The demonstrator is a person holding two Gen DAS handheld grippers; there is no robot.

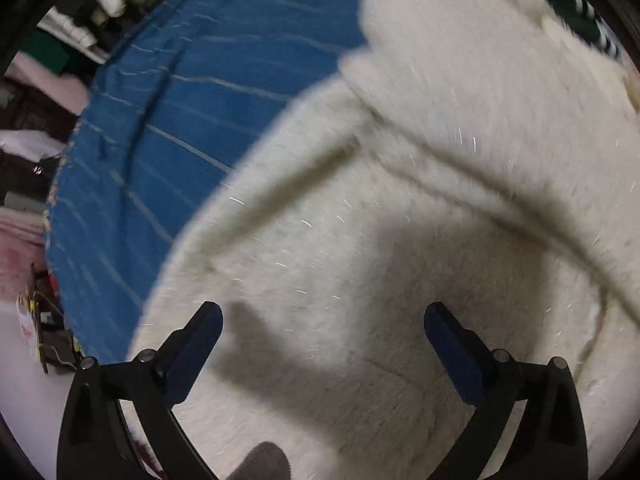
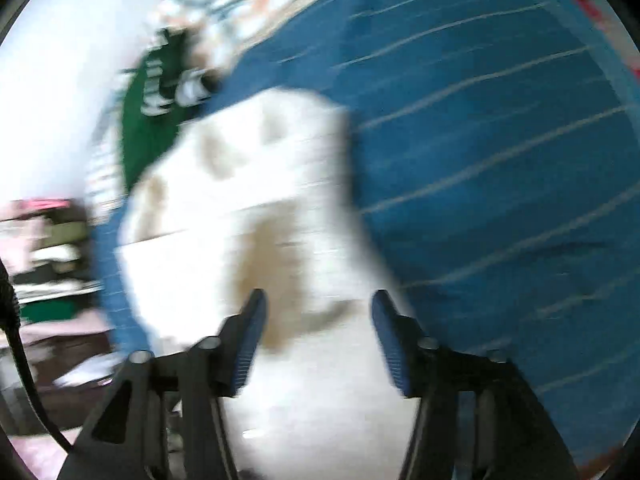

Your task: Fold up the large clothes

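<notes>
Sweater, cream and fuzzy, lies on a blue blanket; left gripper and right gripper hover spread, empty.

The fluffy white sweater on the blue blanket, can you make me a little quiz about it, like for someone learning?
1. True or false: the left hand-held gripper is clamped shut on the fluffy white sweater.
2. Pick one. The sweater lies on: A) a red carpet, B) a blue striped blanket, C) a bare wooden floor.
3. Fill in the missing word: the garment with white lettering beside the sweater, seen from the right wrist, is ____ in colour.

Key
1. False. Its jaws stand wide apart above the sweater, with nothing pinched.
2. B.
3. Green.
</notes>
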